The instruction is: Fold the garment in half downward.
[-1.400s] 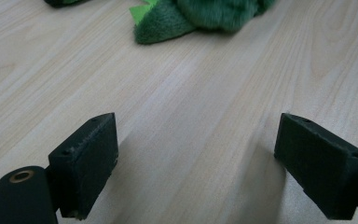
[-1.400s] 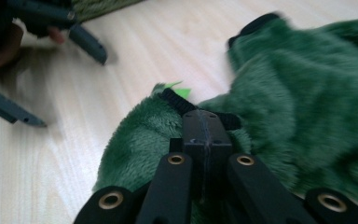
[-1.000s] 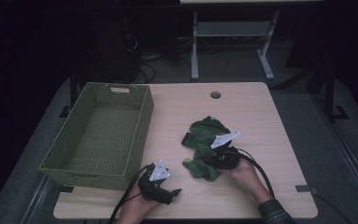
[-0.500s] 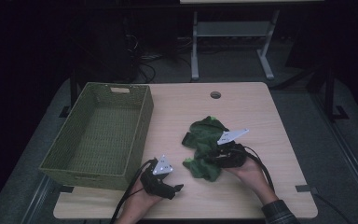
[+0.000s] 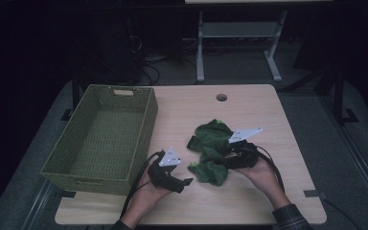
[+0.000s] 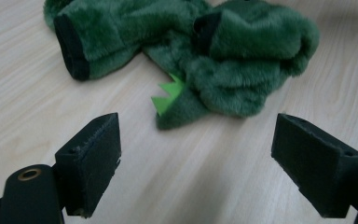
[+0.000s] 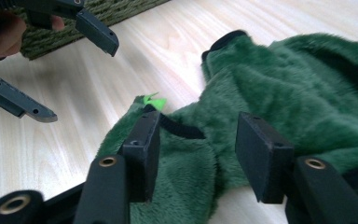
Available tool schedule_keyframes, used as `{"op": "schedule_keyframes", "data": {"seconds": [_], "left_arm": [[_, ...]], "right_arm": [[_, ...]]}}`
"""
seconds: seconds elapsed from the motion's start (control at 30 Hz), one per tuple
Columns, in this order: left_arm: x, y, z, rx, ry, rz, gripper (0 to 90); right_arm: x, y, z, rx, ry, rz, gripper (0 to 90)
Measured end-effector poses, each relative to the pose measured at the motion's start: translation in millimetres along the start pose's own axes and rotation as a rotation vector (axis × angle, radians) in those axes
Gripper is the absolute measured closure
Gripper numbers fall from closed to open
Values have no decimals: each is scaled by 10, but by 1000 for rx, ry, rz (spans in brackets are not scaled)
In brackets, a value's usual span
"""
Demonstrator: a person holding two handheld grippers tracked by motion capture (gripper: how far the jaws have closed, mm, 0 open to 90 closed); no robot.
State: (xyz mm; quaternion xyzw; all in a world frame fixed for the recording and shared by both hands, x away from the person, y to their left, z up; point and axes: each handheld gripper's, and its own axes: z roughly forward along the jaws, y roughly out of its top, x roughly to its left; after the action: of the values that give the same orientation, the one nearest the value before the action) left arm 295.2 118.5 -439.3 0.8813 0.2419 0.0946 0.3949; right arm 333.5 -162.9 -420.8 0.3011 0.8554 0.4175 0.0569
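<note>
Basket [image 5: 100,139] seen from high view; fabric [image 5: 211,151] mid-table. L gripper [image 5: 184,182] jaws wide apart, bare wood between. R gripper [image 7: 198,154] jaws just been opening, fabric loose between.

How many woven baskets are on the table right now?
1. The green woven rectangular basket stands on the left side of the light wooden table, left of the green plush garment. No other basket is visible.

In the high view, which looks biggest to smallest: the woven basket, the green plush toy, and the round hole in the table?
1. The basket looks largest by far.
2. The green plush toy comes next, crumpled up, so its full size is hard to judge.
3. The round hole looks smallest, though it lies farther from the camera.
</note>
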Motion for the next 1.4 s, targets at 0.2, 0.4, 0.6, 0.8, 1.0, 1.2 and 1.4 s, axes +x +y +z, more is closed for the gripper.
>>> {"op": "schedule_keyframes", "data": {"seconds": [0.2, 0.4, 0.6, 0.8, 1.0, 1.2, 1.4], "left_arm": [[91, 164, 33, -19, -6, 2, 162], [214, 338, 89, -47, -9, 3, 203], [366, 517, 115, -47, 0, 16, 256], [536, 663, 191, -65, 11, 8, 321], [687, 767, 347, -63, 33, 4, 369], [872, 822, 534, -58, 54, -10, 435], [1086, 872, 749, -32, 60, -33, 471]], "right_arm": [[-93, 8, -71, -18, -20, 15, 475], [-193, 53, -127, -44, -35, 32, 480], [-310, 94, -159, -43, -61, 44, 489], [-443, 145, -187, -57, -86, 55, 496], [-616, 187, -175, -71, -109, 77, 511], [-781, 200, -95, -74, -162, 97, 525], [-953, 126, 38, -62, -186, 134, 533]]}}
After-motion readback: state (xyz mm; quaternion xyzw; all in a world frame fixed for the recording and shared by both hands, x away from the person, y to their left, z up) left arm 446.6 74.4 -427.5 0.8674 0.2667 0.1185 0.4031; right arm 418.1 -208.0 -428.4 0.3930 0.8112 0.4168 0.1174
